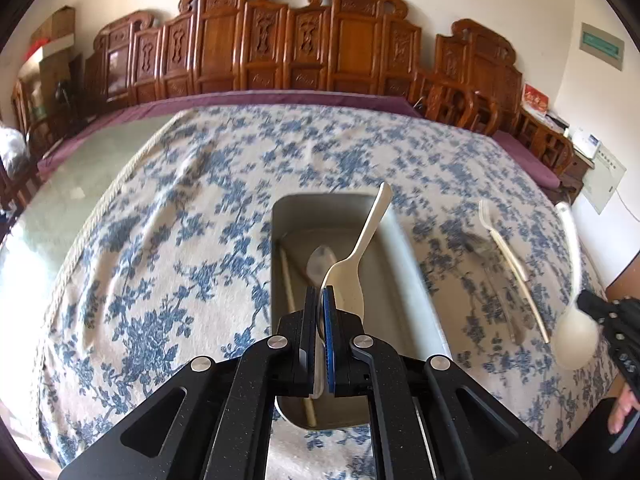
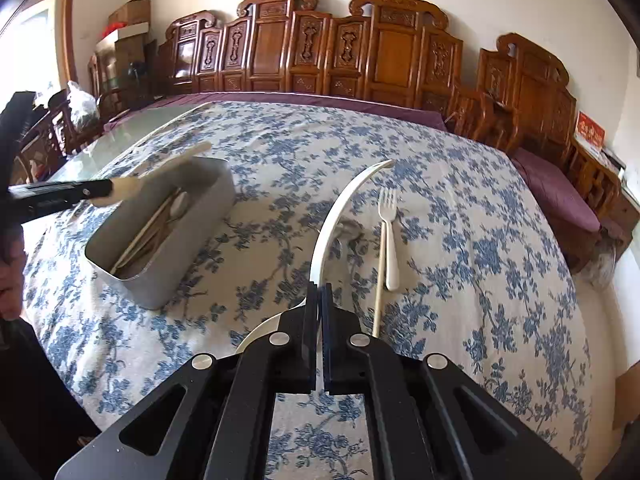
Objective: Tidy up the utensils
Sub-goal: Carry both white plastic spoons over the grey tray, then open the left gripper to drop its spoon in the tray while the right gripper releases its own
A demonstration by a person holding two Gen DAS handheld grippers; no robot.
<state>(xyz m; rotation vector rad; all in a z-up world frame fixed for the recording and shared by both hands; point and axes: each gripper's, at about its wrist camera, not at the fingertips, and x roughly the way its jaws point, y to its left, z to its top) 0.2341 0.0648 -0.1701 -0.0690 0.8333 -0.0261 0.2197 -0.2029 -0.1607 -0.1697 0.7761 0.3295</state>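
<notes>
The left gripper (image 1: 321,292) is clamped on a cream spoon (image 1: 352,268), the pads pressed against the rim of its bowl; the handle slants up and away to the right, and the spoon hangs above the open top of the grey bin (image 1: 280,240). Inside the bin lie a metal spoon (image 1: 320,262) and a pale chopstick (image 1: 289,280) along the left wall. The right gripper (image 2: 320,294) is clamped on a white ladle (image 2: 332,216), the pads closed on the lower end of the handle where it meets the bowl; the handle curves up and away from the fingers, and part of the bowl shows below the left finger. The ladle is held clear of the cloth (image 2: 480,240). Just right of the ladle handle, a white fork (image 2: 389,236) lies on the cloth with its tines pointing away, and a thin chopstick (image 2: 380,280) lies alongside it, touching or nearly so. The bin stands on the cloth well to the left of the fork. The blue-flowered cloth covers a table; carved wooden chairs (image 2: 360,52) line the far wall.
</notes>
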